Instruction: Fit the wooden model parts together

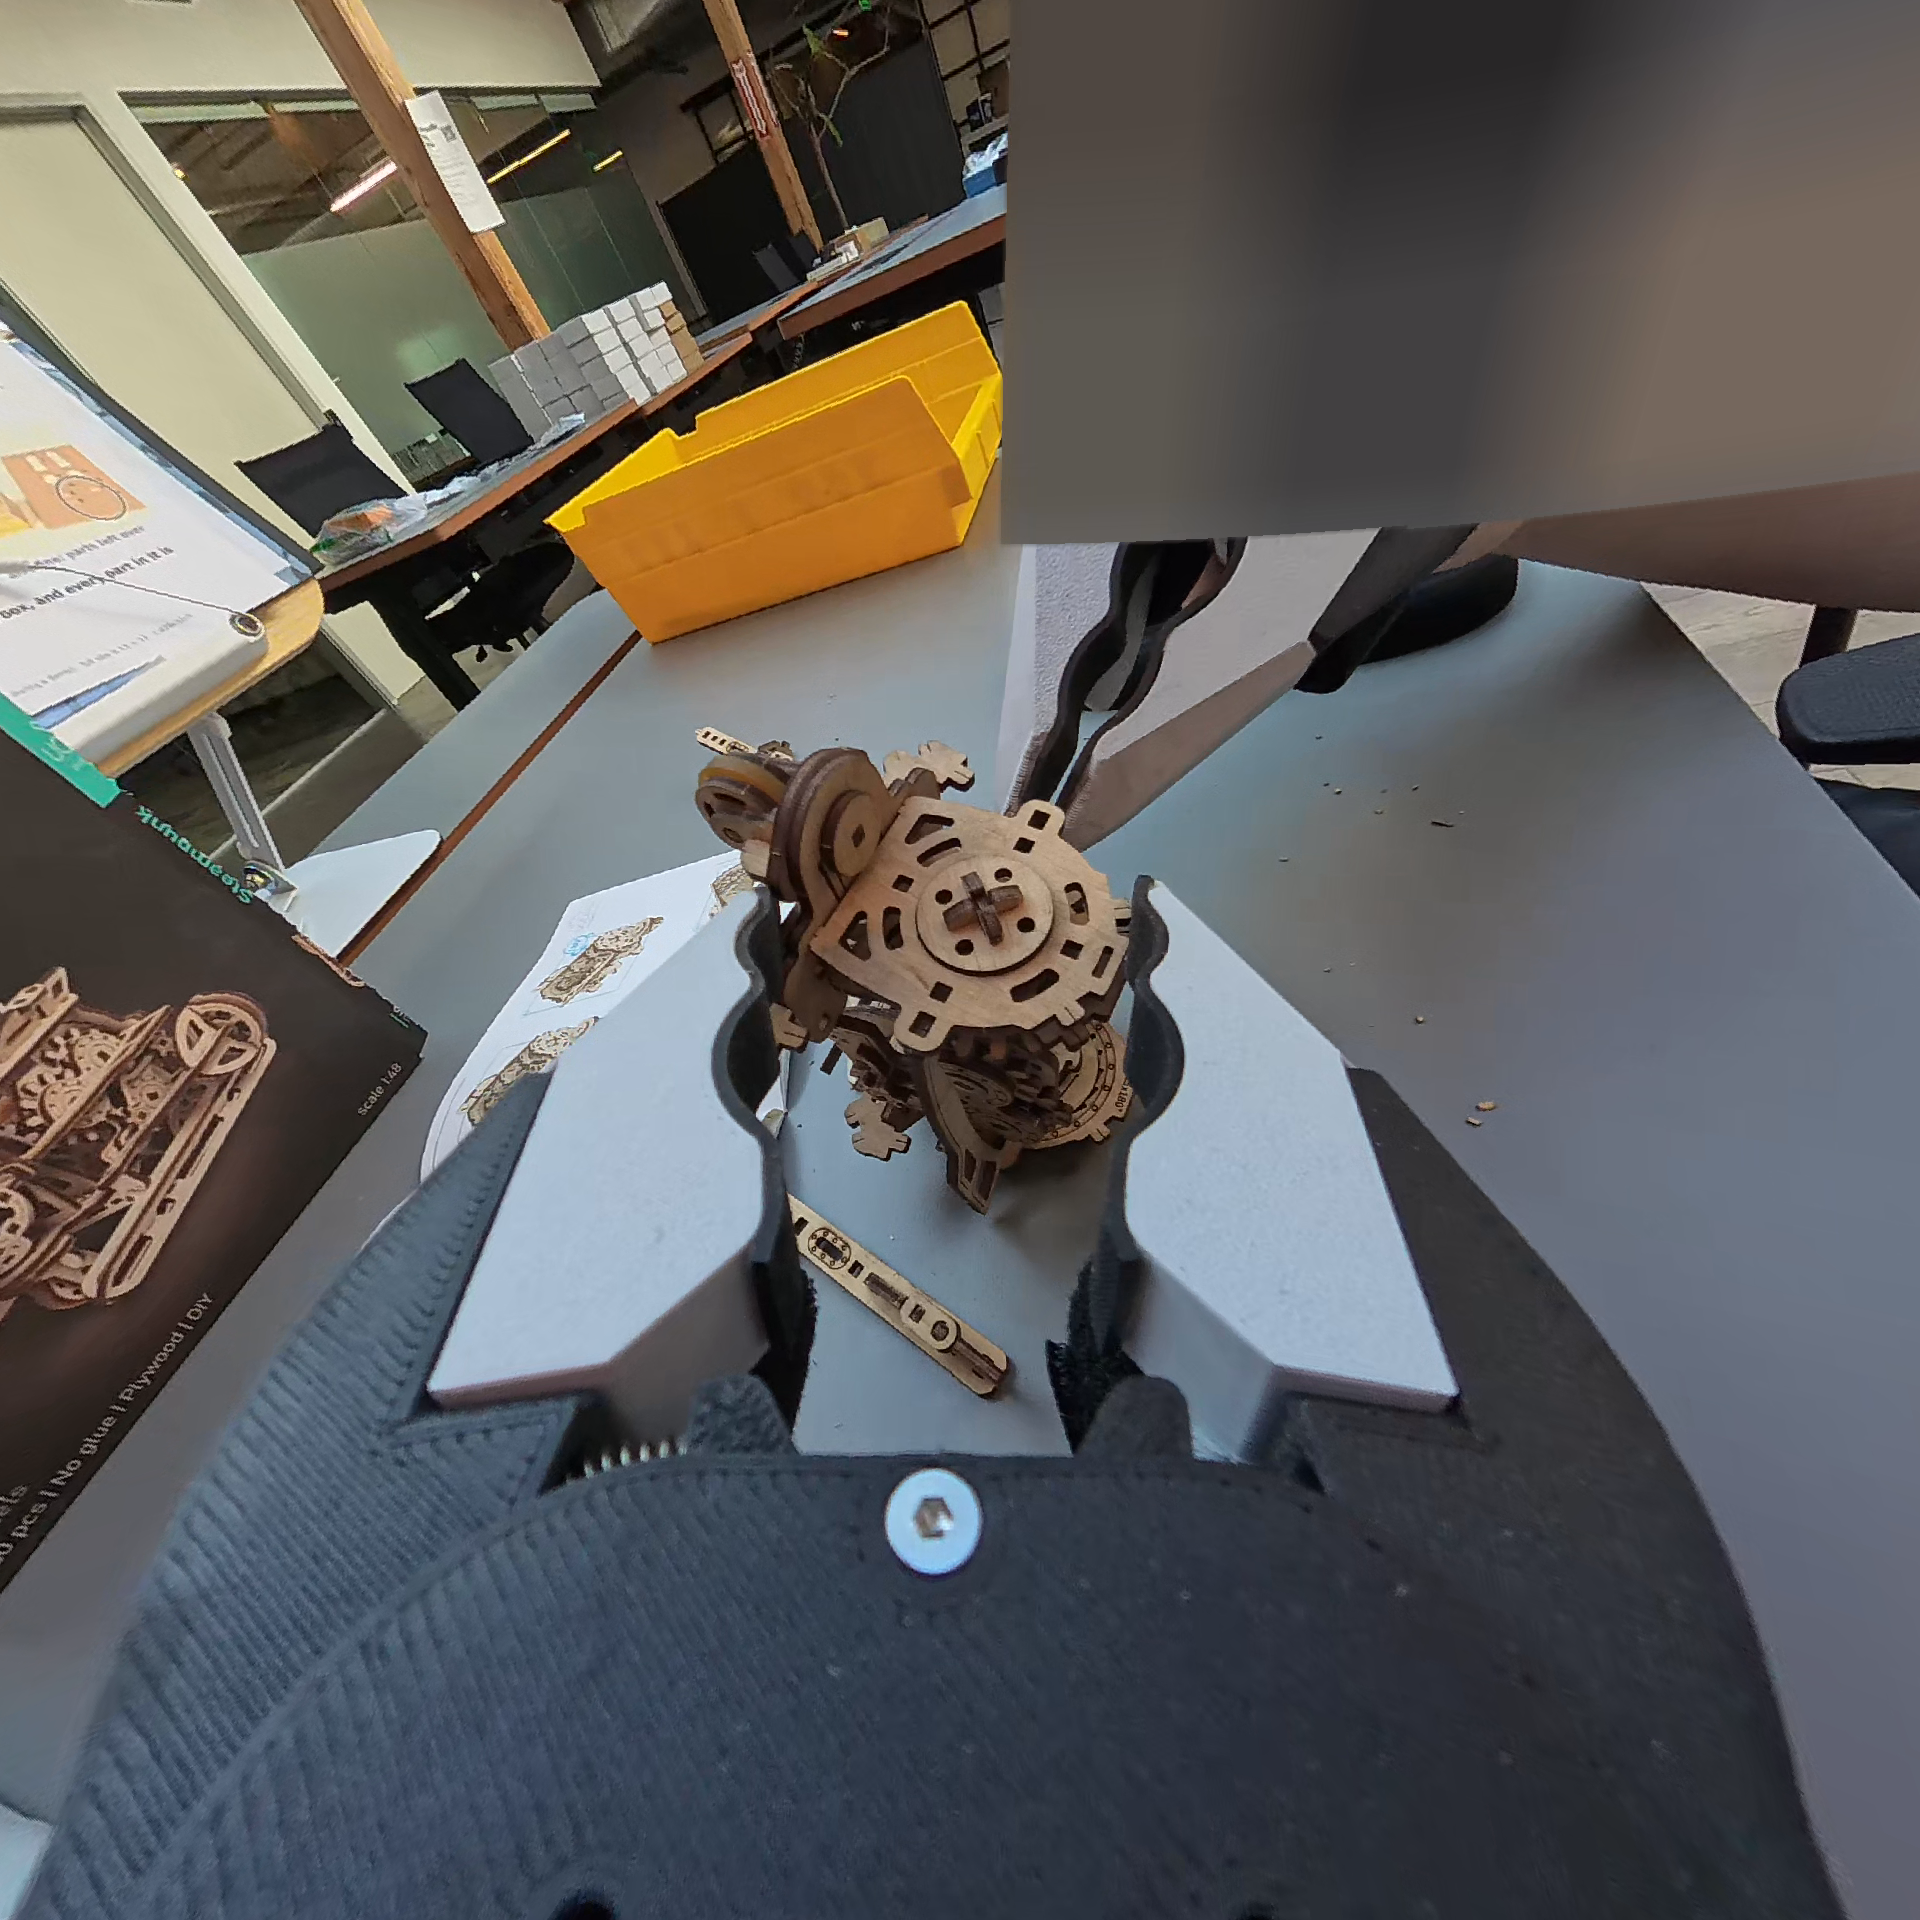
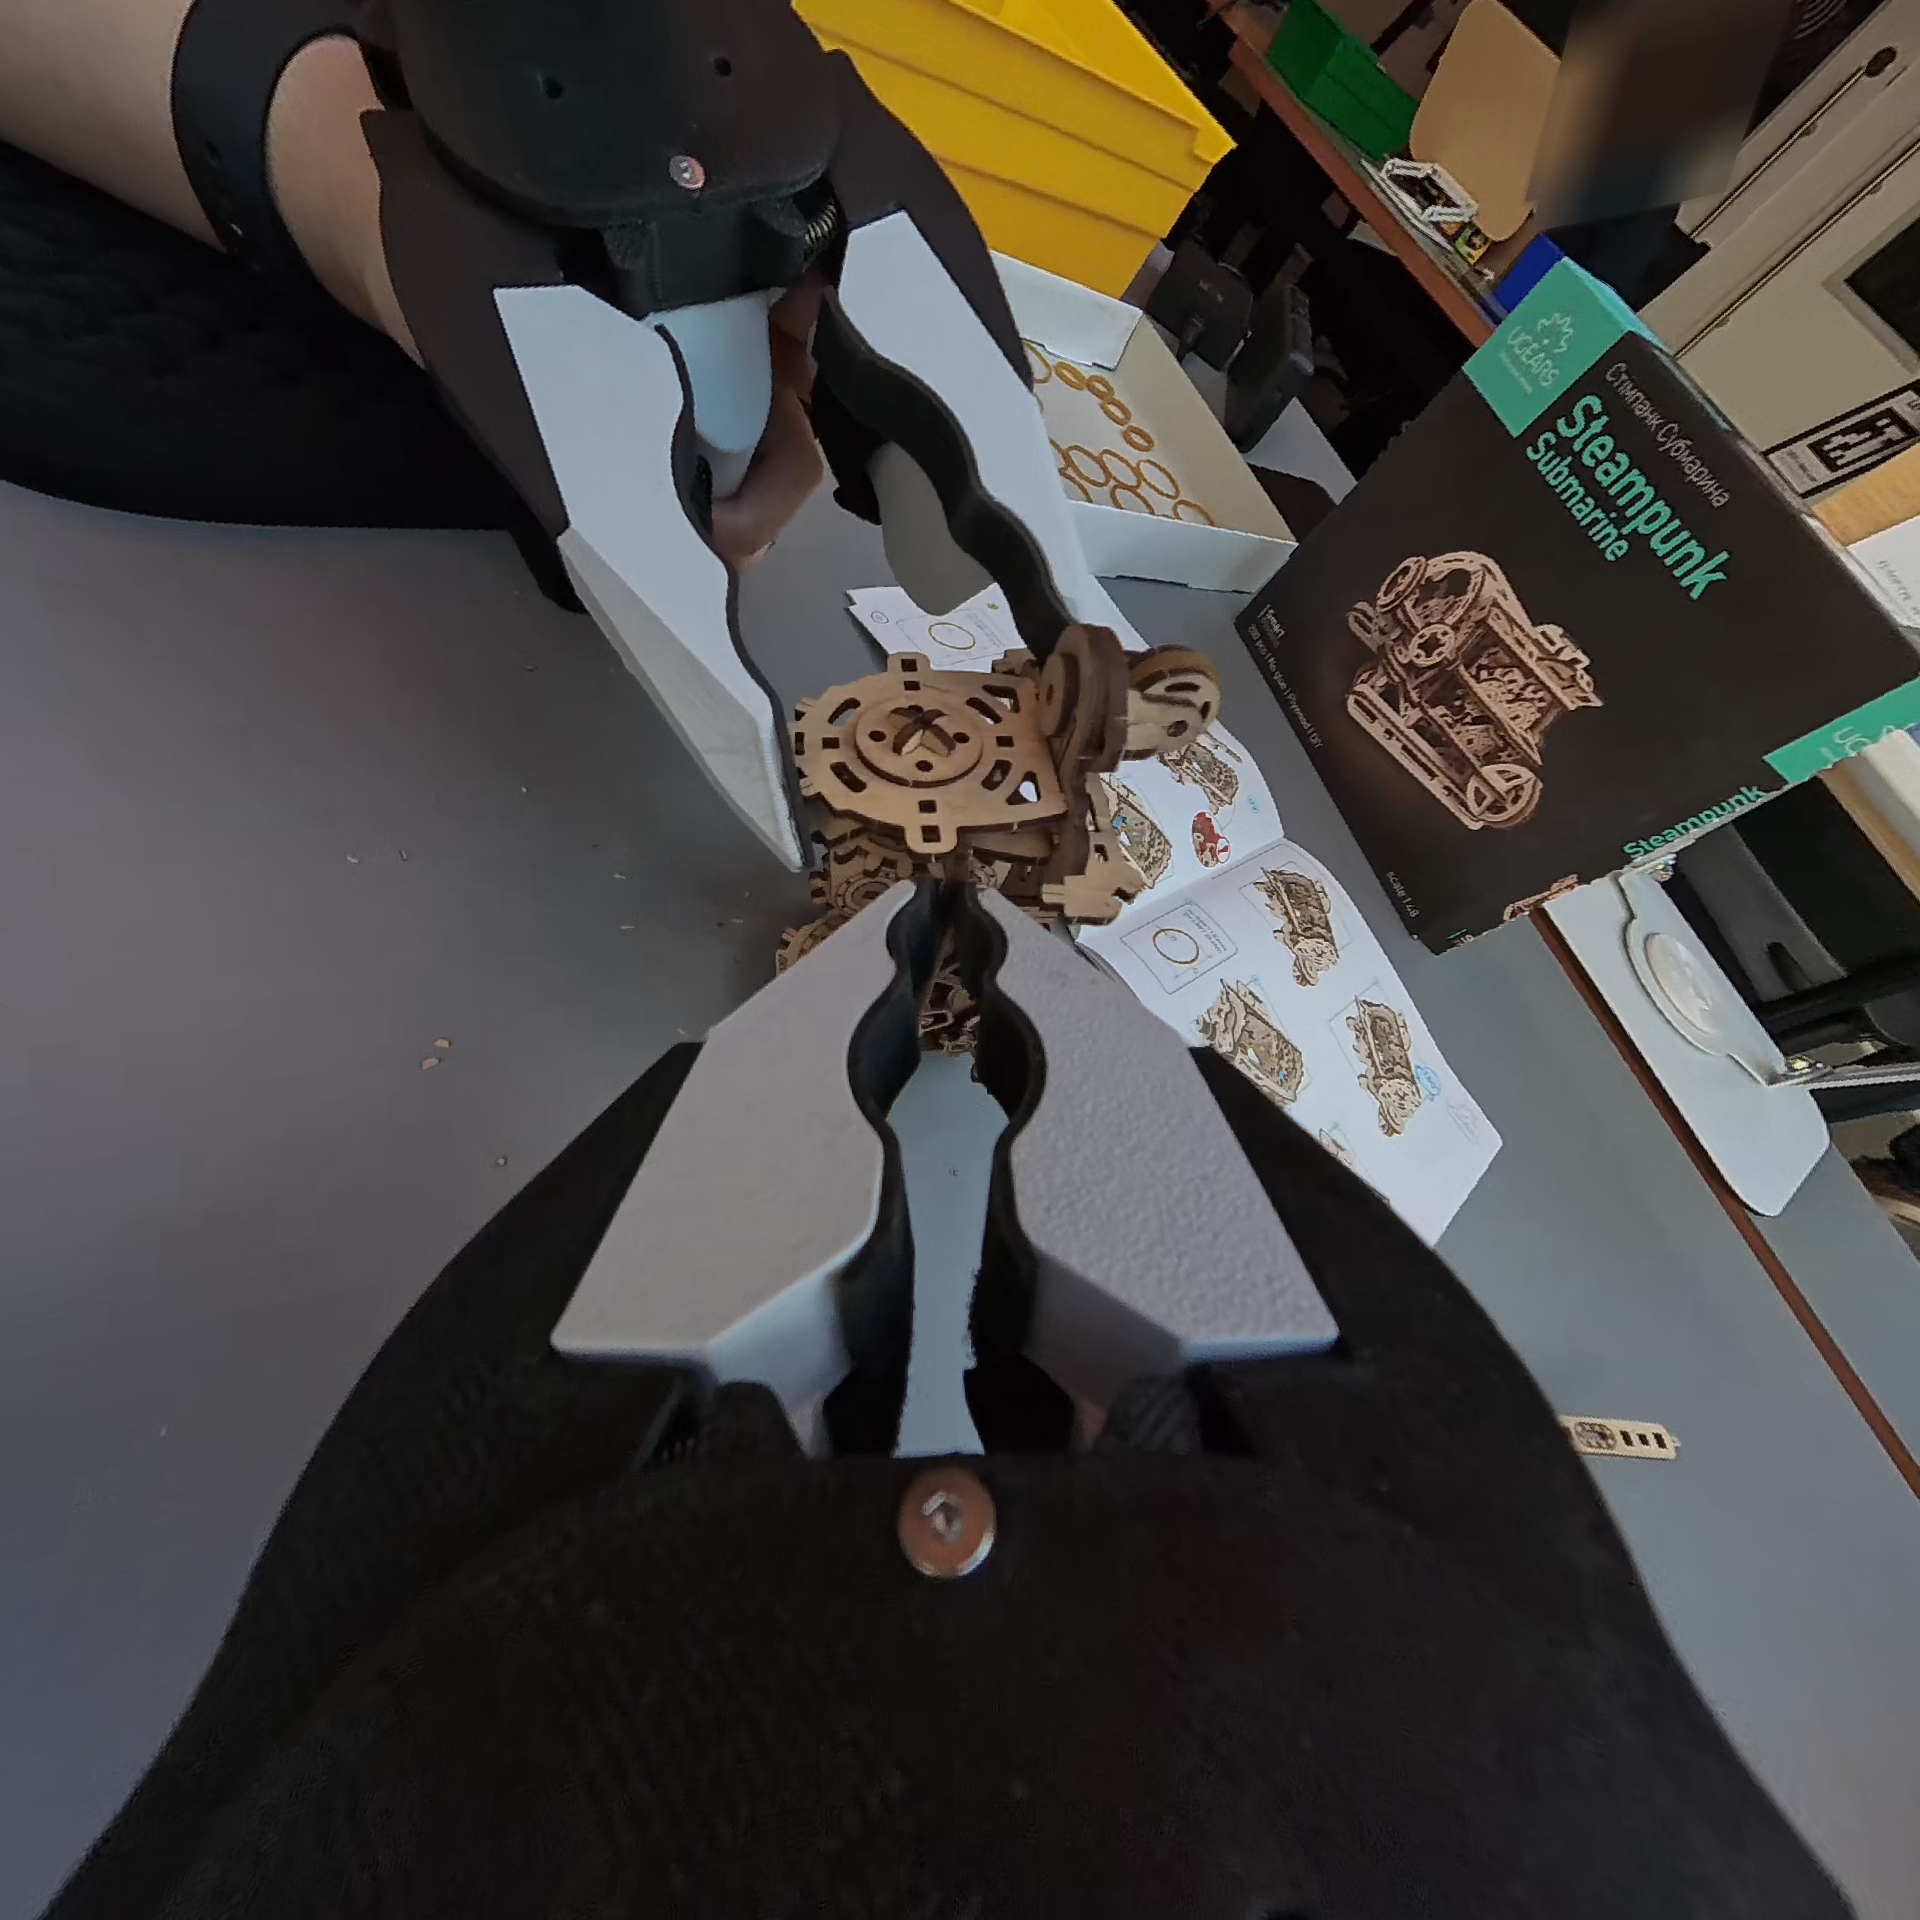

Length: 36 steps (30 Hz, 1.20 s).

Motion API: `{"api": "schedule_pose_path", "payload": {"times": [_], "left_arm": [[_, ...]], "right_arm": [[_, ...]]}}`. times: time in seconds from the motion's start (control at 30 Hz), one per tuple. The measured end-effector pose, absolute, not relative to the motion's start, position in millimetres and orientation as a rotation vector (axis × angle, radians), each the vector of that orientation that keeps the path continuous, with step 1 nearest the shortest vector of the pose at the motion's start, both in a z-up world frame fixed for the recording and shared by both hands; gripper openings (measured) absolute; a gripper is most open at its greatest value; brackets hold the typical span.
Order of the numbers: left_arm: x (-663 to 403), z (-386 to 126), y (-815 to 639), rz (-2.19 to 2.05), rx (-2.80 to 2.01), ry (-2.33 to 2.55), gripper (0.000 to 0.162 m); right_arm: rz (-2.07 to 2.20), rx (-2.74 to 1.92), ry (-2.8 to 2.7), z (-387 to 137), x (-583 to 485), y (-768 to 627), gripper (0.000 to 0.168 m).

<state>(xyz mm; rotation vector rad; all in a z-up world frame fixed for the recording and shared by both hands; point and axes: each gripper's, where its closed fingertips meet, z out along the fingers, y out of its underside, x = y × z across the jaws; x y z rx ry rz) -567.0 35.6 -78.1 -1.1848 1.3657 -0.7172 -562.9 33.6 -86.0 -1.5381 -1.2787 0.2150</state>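
The grey table (image 1: 1558, 935) lies bare to the right of the left gripper (image 1: 951, 914), its edge running away on the left. Beyond, a yellow bin (image 1: 790, 488) shows no contents; the right wrist view shows a white tray (image 2: 1143, 457) of wooden rings. The wooden model (image 1: 966, 966) sits tilted between the left gripper's wide-parted fingers, its round cross-slotted plate facing up. The right gripper (image 2: 940, 894) is nearly closed, pinching the model's near edge. 1 loose wooden strip (image 1: 894, 1294) lies under the left gripper.
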Motion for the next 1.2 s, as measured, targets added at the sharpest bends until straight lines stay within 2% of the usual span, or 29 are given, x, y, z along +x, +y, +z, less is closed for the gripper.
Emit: {"api": "schedule_pose_path", "payload": {"times": [0.03, 0.53, 0.77, 0.97, 1.03, 1.2], "left_arm": [[-567, -78, 36, -0.718, -1.186, 1.359, 0.065], [-570, -78, 37, -0.727, -1.204, 1.359, 0.066], [-575, -79, 43, -0.739, -1.231, 1.350, 0.066], [-575, -78, 46, -0.776, -1.265, 1.332, 0.066], [-576, -78, 47, -0.790, -1.274, 1.328, 0.066], [-579, -78, 49, -0.802, -1.282, 1.324, 0.066]], "right_arm": [[0.228, -1.549, -1.267, -86, -563, 34, 0.002], [0.224, -1.509, -1.240, -84, -567, 35, 0.003], [0.433, -1.457, -1.108, -64, -552, 25, 0.014], [0.476, -1.557, -1.060, -80, -543, 34, 0.020], [0.519, -1.591, -1.068, -86, -547, 36, 0.027], [0.526, -1.617, -1.074, -88, -550, 45, 0.027]]}}
